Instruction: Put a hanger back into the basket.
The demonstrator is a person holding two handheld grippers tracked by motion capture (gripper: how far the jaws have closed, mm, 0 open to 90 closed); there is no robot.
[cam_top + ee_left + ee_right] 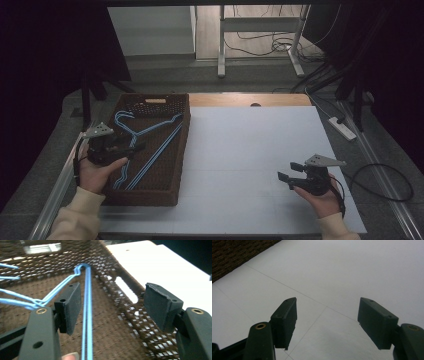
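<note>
Basket wall (pixel 183 150) blocks left side; table (pixel 250 150) w/ free room right.

I see light blue hangers (pixel 150 145) in a dark brown woven basket (pixel 172 107), white worktop (pixel 250 150), black grippers.

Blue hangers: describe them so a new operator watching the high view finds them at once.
Start at the white table, then go to the dark brown woven basket on its left side. The blue hangers lie flat inside it, under the open left gripper. They are thin bright blue wire, the one colourful thing there.
</note>
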